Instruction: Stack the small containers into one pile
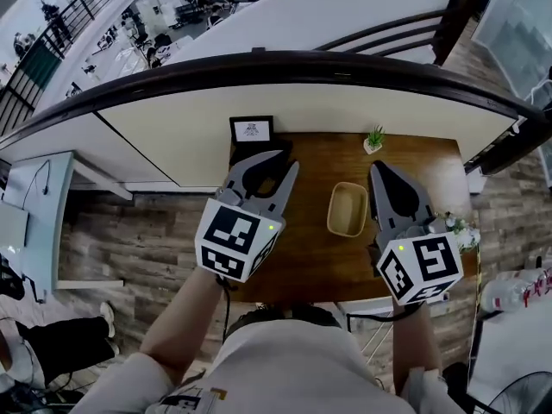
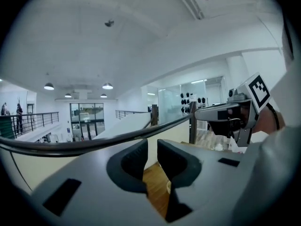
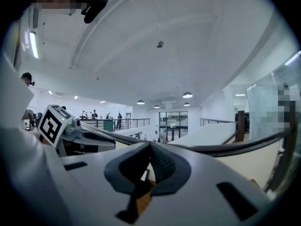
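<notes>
A beige small container (image 1: 348, 209), open side up, sits on the brown wooden table (image 1: 302, 261) far below me; I cannot tell whether others are nested in it. Both grippers are raised high above the table, close to my head and pointing about level. My left gripper (image 1: 289, 159) (image 2: 152, 149) is left of the container, its jaws a narrow gap apart with nothing between them. My right gripper (image 1: 379, 169) (image 3: 150, 147) is just right of the container, its jaw tips touching and empty. Each gripper view shows the other gripper beside it.
A small potted plant (image 1: 373, 140) and a framed card (image 1: 252, 129) stand at the table's far edge. White flowers (image 1: 461, 231) sit at its right edge. A dark curved railing (image 1: 259, 63) runs beyond the table. Another person's legs show at the lower left.
</notes>
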`<state>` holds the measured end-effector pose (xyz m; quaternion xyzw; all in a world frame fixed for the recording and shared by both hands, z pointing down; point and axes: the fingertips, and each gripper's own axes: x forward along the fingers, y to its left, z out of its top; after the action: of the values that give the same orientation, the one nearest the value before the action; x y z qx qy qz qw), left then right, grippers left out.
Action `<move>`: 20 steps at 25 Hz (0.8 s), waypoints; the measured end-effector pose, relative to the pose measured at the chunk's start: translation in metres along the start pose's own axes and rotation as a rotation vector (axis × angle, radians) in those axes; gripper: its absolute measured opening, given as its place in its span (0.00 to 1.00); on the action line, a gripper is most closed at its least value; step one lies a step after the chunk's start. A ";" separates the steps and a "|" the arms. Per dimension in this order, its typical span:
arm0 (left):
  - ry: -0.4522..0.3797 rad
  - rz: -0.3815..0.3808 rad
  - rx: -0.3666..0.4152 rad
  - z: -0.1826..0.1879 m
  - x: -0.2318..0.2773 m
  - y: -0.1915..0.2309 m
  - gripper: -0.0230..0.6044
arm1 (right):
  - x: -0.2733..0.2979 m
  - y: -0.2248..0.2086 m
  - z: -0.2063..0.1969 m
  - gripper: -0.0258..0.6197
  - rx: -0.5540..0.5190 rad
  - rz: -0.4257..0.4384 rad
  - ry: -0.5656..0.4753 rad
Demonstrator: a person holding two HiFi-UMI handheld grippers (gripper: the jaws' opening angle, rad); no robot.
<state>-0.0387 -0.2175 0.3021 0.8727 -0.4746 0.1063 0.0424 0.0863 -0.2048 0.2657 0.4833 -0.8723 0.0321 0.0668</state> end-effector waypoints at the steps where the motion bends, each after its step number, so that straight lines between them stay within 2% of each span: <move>1: -0.018 0.009 0.013 0.008 -0.010 0.002 0.13 | -0.004 0.008 0.011 0.05 -0.011 0.011 -0.020; 5: -0.039 0.042 0.049 0.023 -0.044 0.008 0.10 | -0.021 0.040 0.040 0.05 -0.036 0.061 -0.079; 10: -0.075 0.091 0.082 0.033 -0.085 0.014 0.09 | -0.040 0.073 0.050 0.04 -0.048 0.122 -0.097; 15: -0.073 0.127 0.045 0.022 -0.118 0.019 0.06 | -0.051 0.098 0.047 0.04 -0.042 0.183 -0.101; 20: -0.019 0.137 0.006 -0.005 -0.137 0.018 0.05 | -0.049 0.123 0.032 0.04 -0.042 0.228 -0.069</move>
<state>-0.1272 -0.1143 0.2752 0.8394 -0.5331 0.1021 0.0280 0.0050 -0.1028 0.2275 0.3803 -0.9239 0.0048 0.0428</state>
